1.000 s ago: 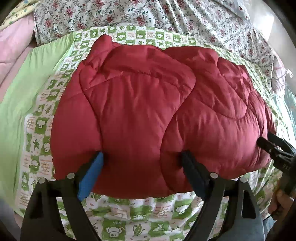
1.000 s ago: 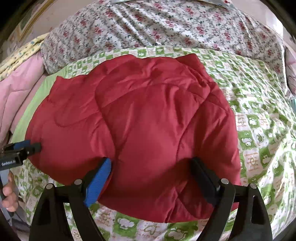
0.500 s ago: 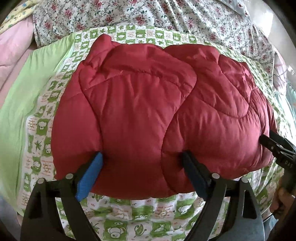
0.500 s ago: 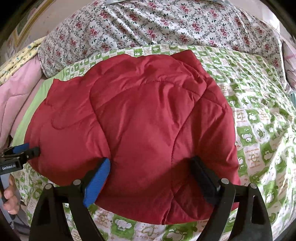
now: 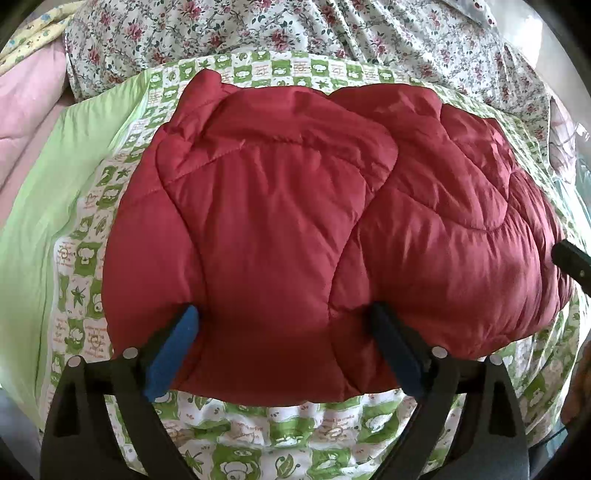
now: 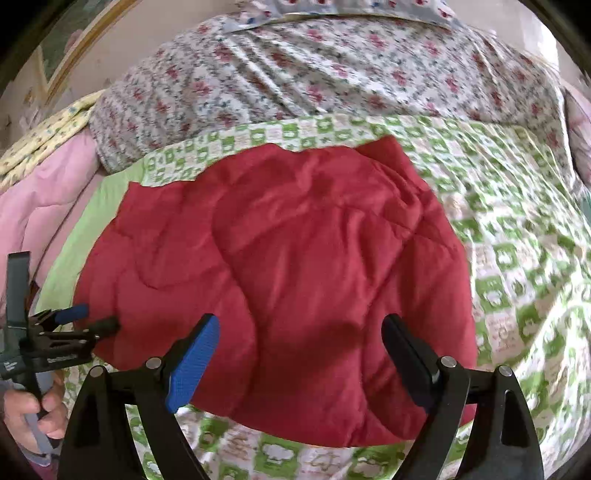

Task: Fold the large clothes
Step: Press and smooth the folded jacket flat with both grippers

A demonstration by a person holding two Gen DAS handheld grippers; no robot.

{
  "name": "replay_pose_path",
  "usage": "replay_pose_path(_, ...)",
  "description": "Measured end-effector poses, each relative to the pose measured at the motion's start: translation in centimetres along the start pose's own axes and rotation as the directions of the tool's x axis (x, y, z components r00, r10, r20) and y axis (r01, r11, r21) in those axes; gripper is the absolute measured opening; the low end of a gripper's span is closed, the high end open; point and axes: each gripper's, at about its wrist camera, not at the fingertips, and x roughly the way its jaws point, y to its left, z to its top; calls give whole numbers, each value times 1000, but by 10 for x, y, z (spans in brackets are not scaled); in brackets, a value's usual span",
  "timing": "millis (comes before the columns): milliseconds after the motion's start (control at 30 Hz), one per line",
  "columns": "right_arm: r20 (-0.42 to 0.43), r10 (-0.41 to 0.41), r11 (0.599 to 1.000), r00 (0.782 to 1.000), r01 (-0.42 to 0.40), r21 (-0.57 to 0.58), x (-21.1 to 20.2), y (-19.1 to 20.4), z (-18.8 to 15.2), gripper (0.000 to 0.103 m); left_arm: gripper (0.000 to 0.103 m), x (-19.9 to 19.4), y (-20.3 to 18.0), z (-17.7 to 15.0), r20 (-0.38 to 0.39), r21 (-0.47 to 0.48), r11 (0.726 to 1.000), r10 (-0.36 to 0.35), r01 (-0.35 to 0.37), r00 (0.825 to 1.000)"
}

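Observation:
A red quilted puffer jacket (image 5: 295, 229) lies folded into a compact bundle on the bed, with both sides turned onto the middle; it also shows in the right wrist view (image 6: 295, 280). My left gripper (image 5: 284, 328) is open, its fingers pressed into the jacket's near edge on either side of a fold. My right gripper (image 6: 299, 336) is open and raised just above the jacket's near right part, holding nothing. The left gripper shows in the right wrist view (image 6: 88, 317) at the jacket's left edge. One right fingertip (image 5: 569, 254) shows at the jacket's right edge.
The jacket rests on a green-and-white checked sheet (image 5: 295, 435) with a plain green border (image 5: 44, 206). A floral duvet (image 5: 295, 29) is piled behind. Pink bedding (image 6: 33, 206) lies at the far left. A framed picture (image 6: 74, 48) hangs on the wall.
My right gripper has lifted and pulled back from the jacket's near edge, so its fingers now stand clear of the fabric. My left gripper has stayed in place.

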Motion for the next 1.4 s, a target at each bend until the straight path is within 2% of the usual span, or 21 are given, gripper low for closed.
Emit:
replay_pose_path(67,-3,11,1000,1000,-11,-29,3,9,3,90,98,2,1,0,6,-2,1000,2,-2,1000)
replay_pose_path(167,-40,-25,998,999,23,-65,19,15,5,90,100,3,2,1,5,-3,1000,1,-1,1000)
replay_pose_path(233,-66,-44,997,997,40,-63,31,12,4,91,102,4,2,1,6,-2,1000,2,-2,1000)
replay_pose_path(400,-67,-62,997,996,59,-44,43,-2,5,92,103,6,3,2,6,-4,1000,-1,1,1000)
replay_pose_path(933,-79,-61,998,995,59,-25,47,-7,9,95,103,12,3,7,3,-1,1000,-6,6,1000)
replay_pose_path(1133,-21,-33,998,999,32,-50,23,3,18,92,103,14,3,8,3,0,1000,-4,4,1000)
replay_pose_path(1233,-40,-4,997,999,1,-77,26,13,21,92,103,14,4,7,3,1,1000,-4,4,1000)
replay_pose_path(1333,-94,-49,993,994,39,-109,45,17,18,95,103,15,4,7,2,2,1000,-6,6,1000)
replay_pose_path(1400,-97,-55,993,994,44,-107,53,13,16,95,103,15,5,10,0,3,1000,-10,10,1000)
